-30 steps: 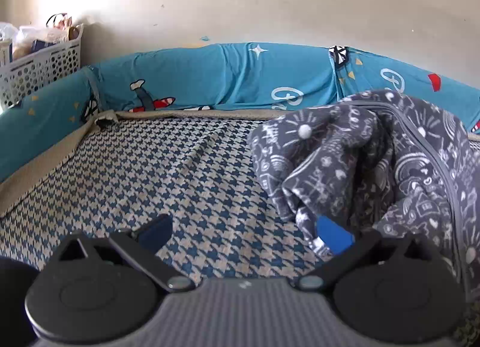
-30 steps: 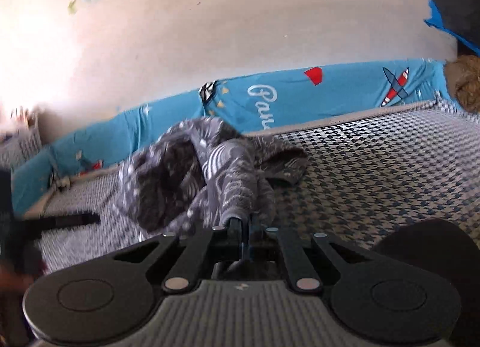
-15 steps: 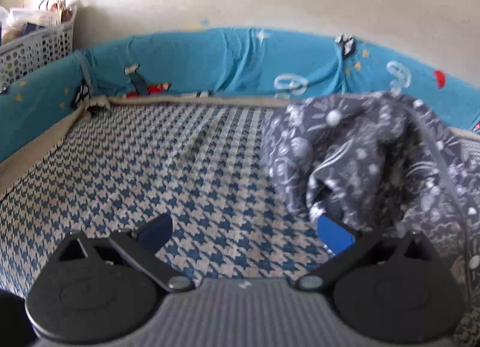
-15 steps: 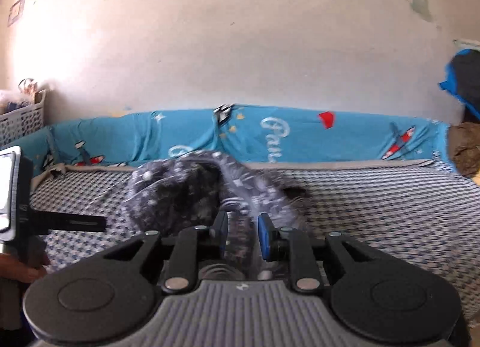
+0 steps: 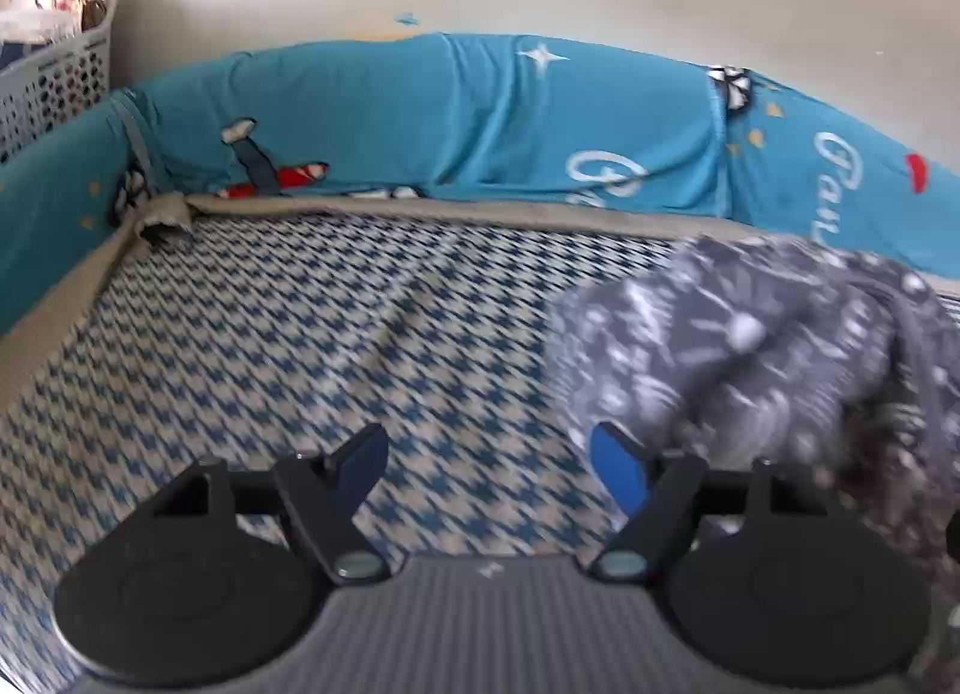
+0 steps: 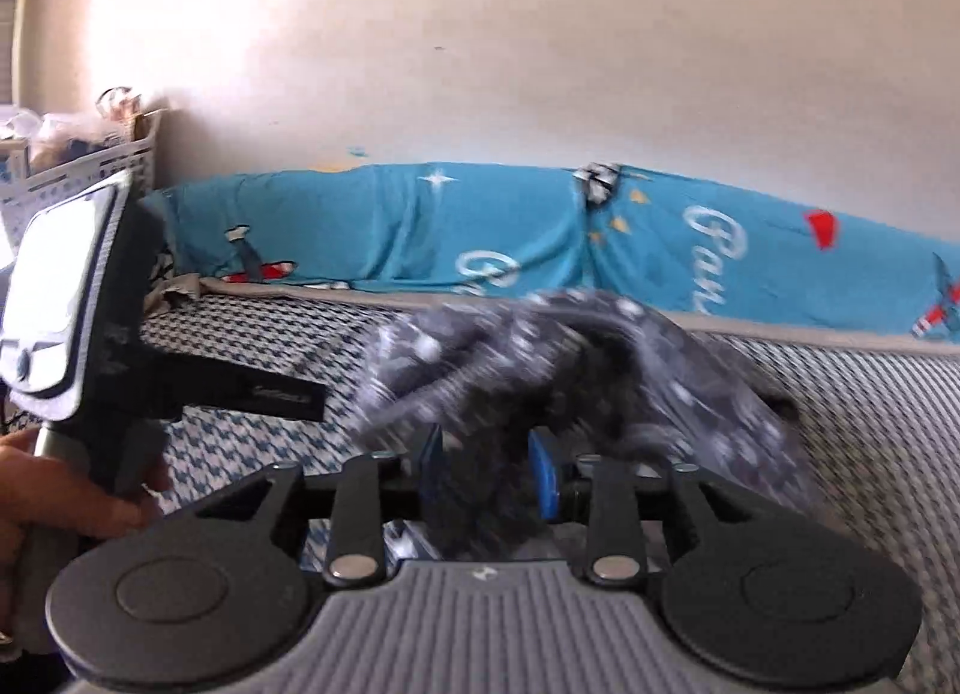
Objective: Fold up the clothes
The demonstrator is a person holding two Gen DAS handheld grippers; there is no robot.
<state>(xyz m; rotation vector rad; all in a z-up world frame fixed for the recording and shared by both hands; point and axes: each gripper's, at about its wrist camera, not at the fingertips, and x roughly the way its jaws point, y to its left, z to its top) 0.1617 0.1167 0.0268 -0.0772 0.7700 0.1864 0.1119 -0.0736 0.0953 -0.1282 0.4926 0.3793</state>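
Observation:
A dark grey garment (image 5: 750, 346) with white doodle print lies crumpled on the blue-and-cream houndstooth sheet (image 5: 270, 334). My left gripper (image 5: 489, 460) is open over bare sheet, its jaws closing with nothing between them. The garment's edge lies just beyond its right fingertip (image 5: 615, 469). In the right wrist view the garment (image 6: 540, 370) is heaped right in front. My right gripper (image 6: 489, 475) has its jaws opening, and blurred cloth hangs loosely between its blue pads (image 6: 546, 478). A person's hand (image 6: 60, 502) holds the left gripper's body at the left edge.
A blue padded bumper (image 5: 420, 111) printed with planes and lettering runs along the bed's far and left sides, against a pale wall. A white perforated basket (image 5: 48, 69) full of things stands at the back left corner. Bare sheet spreads to the garment's left.
My right gripper's jaws have parted from a tight pinch on the cloth, and its view has rolled level. The left jaws have narrowed, and the garment has shifted right and lower in its view.

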